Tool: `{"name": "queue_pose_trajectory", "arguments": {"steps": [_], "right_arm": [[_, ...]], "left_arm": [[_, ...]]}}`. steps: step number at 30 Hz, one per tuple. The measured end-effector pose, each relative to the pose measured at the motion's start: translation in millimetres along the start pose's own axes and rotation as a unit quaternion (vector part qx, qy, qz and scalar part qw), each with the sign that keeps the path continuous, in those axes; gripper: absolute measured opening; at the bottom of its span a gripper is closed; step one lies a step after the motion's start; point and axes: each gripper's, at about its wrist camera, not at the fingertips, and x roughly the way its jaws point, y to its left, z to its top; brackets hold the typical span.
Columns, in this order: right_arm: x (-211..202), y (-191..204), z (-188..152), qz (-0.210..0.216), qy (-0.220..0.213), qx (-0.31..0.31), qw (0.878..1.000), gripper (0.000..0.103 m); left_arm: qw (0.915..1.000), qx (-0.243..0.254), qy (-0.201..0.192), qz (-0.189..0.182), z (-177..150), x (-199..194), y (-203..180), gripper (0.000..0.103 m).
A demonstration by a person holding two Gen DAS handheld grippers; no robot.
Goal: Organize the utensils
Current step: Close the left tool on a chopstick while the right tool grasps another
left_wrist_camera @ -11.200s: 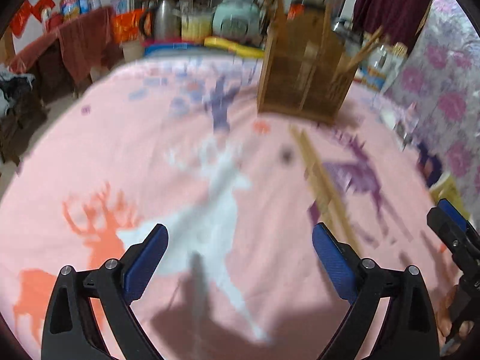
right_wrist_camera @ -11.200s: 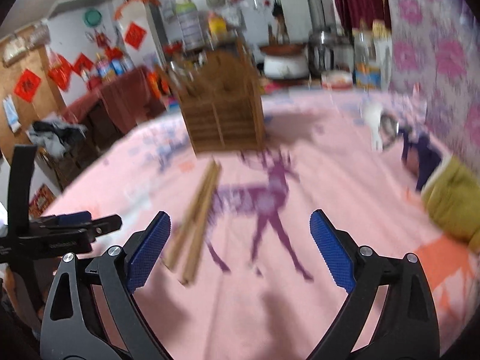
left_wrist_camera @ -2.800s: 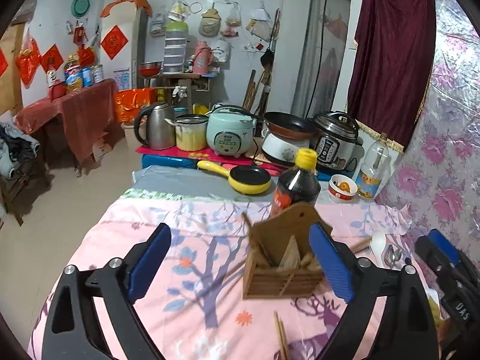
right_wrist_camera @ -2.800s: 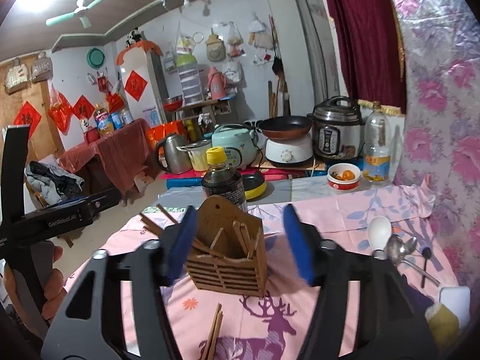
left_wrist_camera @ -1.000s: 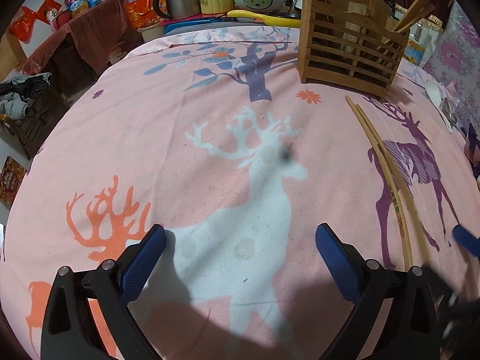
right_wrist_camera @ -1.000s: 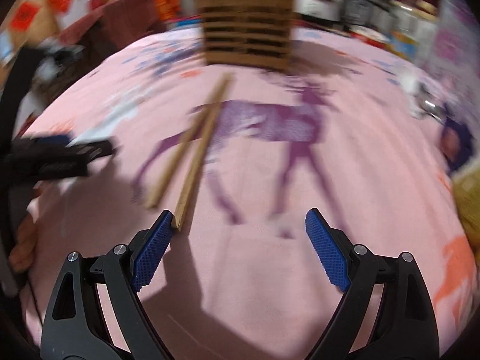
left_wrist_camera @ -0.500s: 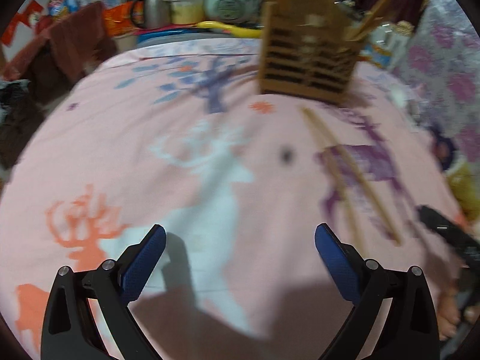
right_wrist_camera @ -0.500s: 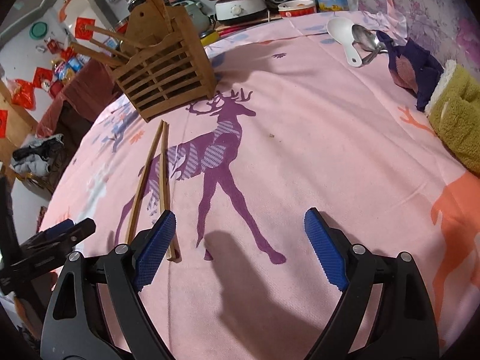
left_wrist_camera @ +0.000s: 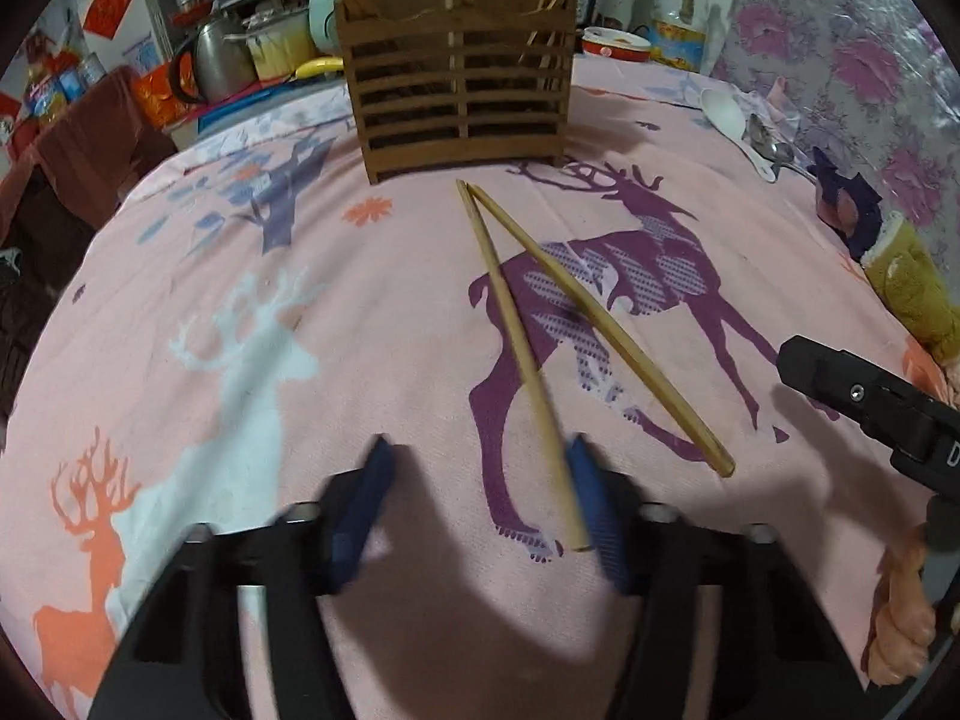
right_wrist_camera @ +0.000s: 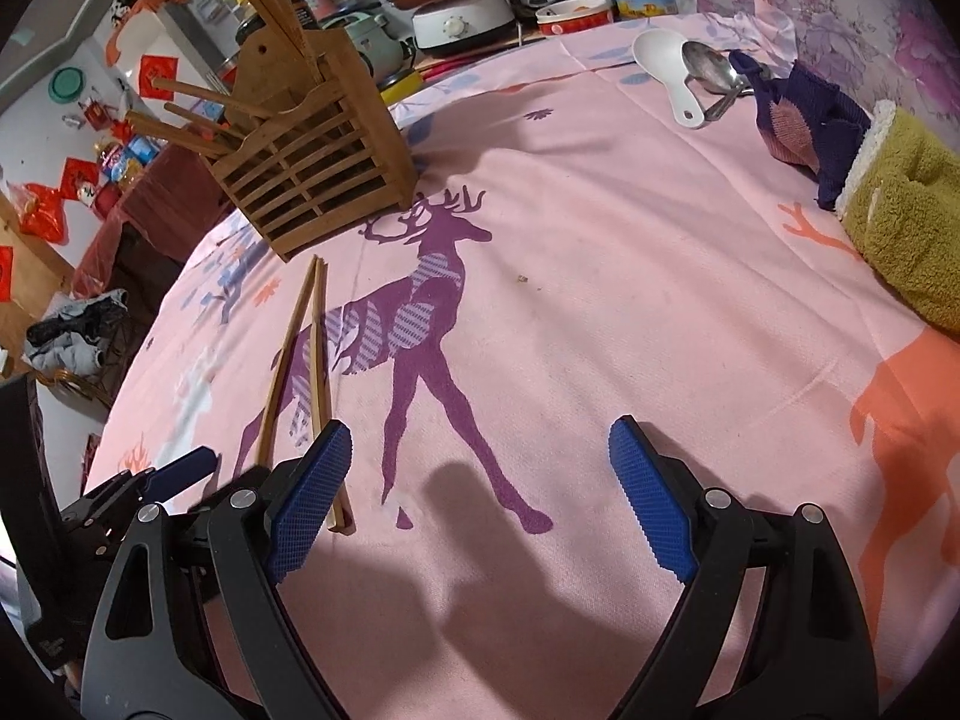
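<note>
Tabletop [left_wrist_camera: 750, 228]: pink deer cloth, work surface.
Wooden holder [left_wrist_camera: 459, 102]: far end, upright, chopsticks already inside.
Left tool [left_wrist_camera: 480, 501]: blurred, fingers apart, low at near end of one chopstick, likely lining up pickup.
Right tool [right_wrist_camera: 480, 498]: apart, empty.
Two loose chopsticks [left_wrist_camera: 591, 324]: flat on cloth, tips toward holder.

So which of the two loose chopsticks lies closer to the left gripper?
The left chopstick: its near end reaches the left gripper, by the right pad. The other ends farther right.

Two loose chopsticks [left_wrist_camera: 521, 354] lie on the tablecloth [left_wrist_camera: 372, 312]. One wooden holder [left_wrist_camera: 456, 90] stands there, with several more sticks inside, their number unclear. One white spoon [right_wrist_camera: 663, 69] and apparently two metal spoons [right_wrist_camera: 711, 75] sit together.
</note>
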Motion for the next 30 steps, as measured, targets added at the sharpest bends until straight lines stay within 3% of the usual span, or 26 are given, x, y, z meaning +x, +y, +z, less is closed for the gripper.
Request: {"name": "queue_pose_trajectory", "arguments": {"steps": [2, 4, 8, 13, 15, 18, 20, 21, 30], "right_arm": [[0, 0, 0, 0.001, 0.0, 0.0, 1.0, 0.085], [0, 0, 0, -0.001, -0.001, -0.003, 1.0, 0.085], [0, 4, -1, 0.0, -0.001, -0.015, 1.0, 0.085], [-2, 15, -4, 0.005, -0.004, -0.044, 0.999, 0.085], [-3, 22, -6, 0.006, -0.007, -0.06, 0.998, 0.084], [-4, 34, -10, 0.008, -0.007, -0.091, 0.996, 0.082], [-3, 41, -14, 0.011, -0.004, -0.109, 0.994, 0.079], [-2, 46, -16, 0.01, -0.001, -0.122, 0.993, 0.078], [2, 68, -30, 0.01, 0.014, -0.187, 0.982, 0.07]], "left_arm": [[0.9999, -0.002, -0.006, 0.014, -2, -2, 6, 0.019], [0.9997, -0.019, -0.006, 0.015, -3, -4, 20, 0.012], [0.9976, -0.064, -0.006, 0.026, -11, -8, 60, 0.01], [0.9939, -0.11, -0.005, -0.001, -17, -14, 87, 0.012], [0.9936, -0.113, -0.005, -0.009, -17, -14, 88, 0.016], [0.9951, -0.099, -0.006, -0.005, -18, -15, 81, 0.034], [0.9958, -0.089, -0.005, 0.023, -18, -15, 76, 0.064], [0.9954, -0.089, -0.004, 0.037, -18, -15, 76, 0.064], [0.995, -0.093, -0.005, 0.035, -20, -16, 79, 0.064]]}}
